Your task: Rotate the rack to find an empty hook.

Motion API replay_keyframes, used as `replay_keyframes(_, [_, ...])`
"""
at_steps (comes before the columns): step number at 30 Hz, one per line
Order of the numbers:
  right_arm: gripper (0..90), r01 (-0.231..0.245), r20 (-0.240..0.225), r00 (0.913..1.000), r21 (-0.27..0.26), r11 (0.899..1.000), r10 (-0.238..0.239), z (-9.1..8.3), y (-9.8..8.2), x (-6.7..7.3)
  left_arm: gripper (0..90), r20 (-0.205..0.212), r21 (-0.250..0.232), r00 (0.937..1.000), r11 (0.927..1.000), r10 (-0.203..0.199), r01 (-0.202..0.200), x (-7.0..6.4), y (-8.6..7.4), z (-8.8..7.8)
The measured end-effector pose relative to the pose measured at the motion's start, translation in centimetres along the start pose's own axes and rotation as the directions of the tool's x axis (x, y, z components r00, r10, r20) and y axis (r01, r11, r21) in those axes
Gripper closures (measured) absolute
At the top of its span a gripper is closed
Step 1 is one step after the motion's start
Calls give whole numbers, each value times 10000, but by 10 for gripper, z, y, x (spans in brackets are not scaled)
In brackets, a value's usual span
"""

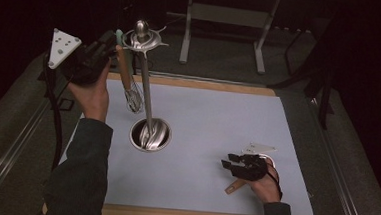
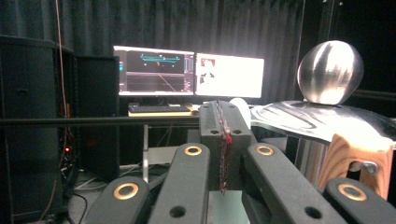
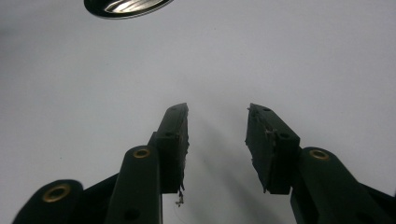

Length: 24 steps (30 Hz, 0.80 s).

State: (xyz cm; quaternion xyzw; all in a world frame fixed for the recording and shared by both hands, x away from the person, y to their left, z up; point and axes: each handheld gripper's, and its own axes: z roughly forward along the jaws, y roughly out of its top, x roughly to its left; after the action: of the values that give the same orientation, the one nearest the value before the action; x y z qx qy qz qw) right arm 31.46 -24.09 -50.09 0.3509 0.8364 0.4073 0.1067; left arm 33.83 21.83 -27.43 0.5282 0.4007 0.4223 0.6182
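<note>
High view count: one whisk (image 1: 131, 86), one steel stand (image 1: 149, 134) with a round base, a post and a hooked top ring, one wooden-handled tool (image 1: 234, 187) under the right hand, two grippers.
Left gripper (image 1: 113, 45): raised over the far left corner of the desk (image 1: 217, 124), jaws closed flat together in the left gripper view with nothing visible between the pads; the whisk's wooden handle (image 2: 357, 161) sits just beside it.
Whisk: hangs at the stand's top ring, long axis near upright and slightly tilted, wire head down, handle end up.
Right gripper (image 1: 231, 162): low over the near right part of the desk, jaws apart, nothing between them, pointing toward the stand's base (image 3: 126, 7).
Open room: bare desk surface along the right edge and the far right corner; a clear strip along the near edge.
Stand: left of the desk's middle, well apart from the right gripper.
</note>
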Motion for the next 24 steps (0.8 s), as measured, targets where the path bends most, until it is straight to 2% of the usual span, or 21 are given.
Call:
replay_keyframes(9, [581, -24, 41, 10000, -30, 10000, 24, -1, -1, -1, 898, 59, 9, 9995, 9995, 306, -306, -1, 2, -5])
replay_keyframes(19, [580, -36, 54, 10000, -34, 10000, 36, -2, -1, -1, 897, 118, 117, 9992, 9992, 394, -395, 3, 2, -11])
replay_keyframes(24, [580, -39, 29, 10000, -34, 10000, 39, -2, 0, -1, 897, 156, 309, 9976, 9972, 671, -675, 4, 0, -13])
